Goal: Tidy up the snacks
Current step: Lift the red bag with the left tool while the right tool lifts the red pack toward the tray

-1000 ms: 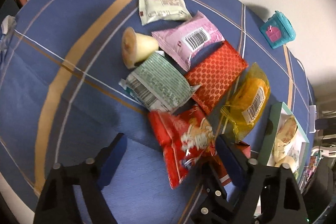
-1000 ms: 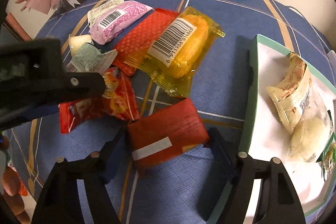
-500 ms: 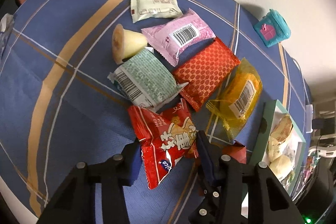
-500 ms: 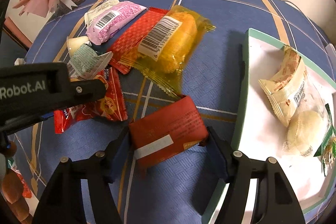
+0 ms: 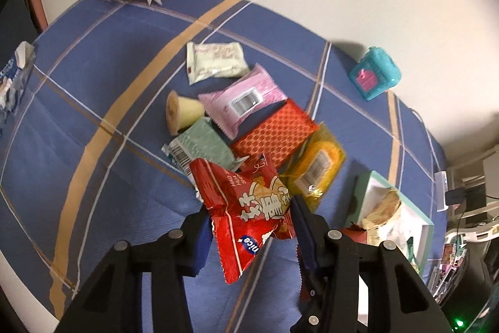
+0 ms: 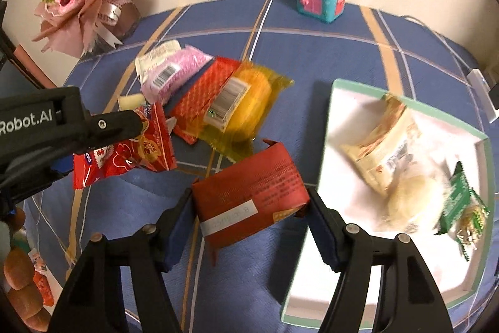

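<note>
Two grips: my left gripper (image 5: 251, 228) clamps a crinkly red packet (image 5: 246, 208), right gripper (image 6: 249, 208) a matte red pack (image 6: 249, 192), beside the tray's raised rim (image 6: 324, 145), bare cloth (image 6: 234, 286) below

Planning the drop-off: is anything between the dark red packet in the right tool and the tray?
Nothing visible. The dark red packet hangs just left of the tray, only bare cloth between them.
</note>
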{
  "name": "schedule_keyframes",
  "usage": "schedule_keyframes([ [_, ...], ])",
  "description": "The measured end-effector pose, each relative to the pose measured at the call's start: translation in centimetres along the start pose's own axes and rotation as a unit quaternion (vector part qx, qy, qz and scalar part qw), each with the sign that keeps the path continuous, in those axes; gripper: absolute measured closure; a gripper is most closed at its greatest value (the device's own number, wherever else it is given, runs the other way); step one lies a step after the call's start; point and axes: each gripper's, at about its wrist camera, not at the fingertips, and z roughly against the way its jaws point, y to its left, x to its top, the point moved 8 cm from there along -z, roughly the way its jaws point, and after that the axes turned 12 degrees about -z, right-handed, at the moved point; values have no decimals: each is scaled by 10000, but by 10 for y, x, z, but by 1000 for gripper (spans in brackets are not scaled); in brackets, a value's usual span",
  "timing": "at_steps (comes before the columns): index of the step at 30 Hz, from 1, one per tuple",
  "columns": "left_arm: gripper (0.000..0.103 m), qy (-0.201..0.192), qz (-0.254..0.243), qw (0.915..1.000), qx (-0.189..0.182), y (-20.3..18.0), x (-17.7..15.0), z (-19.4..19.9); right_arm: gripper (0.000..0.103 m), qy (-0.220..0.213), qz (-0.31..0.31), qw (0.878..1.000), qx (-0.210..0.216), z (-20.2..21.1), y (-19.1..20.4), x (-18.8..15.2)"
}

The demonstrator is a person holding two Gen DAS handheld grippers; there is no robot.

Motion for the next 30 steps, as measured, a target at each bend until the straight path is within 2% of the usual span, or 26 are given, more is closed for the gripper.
schedule_keyframes([
  [9, 53, -164, -197, 9997, -29, -30, 2, 12, 33, -266, -198, 9994, -62, 22, -24, 10],
  [17, 53, -177, -486, 9986, -131, -71, -1, 11, 33, -465, -638, 9968, -131, 43, -69, 24],
  [23, 53, -178, -905, 9955, -217, -113, -6, 9, 33, -764, -1318, 9876, -370, 68, -136, 39],
  [30, 53, -127, -1432, 9889, -381, -166, -19, 1, 33, -953, -2063, 9715, -677, 90, -214, 45],
])
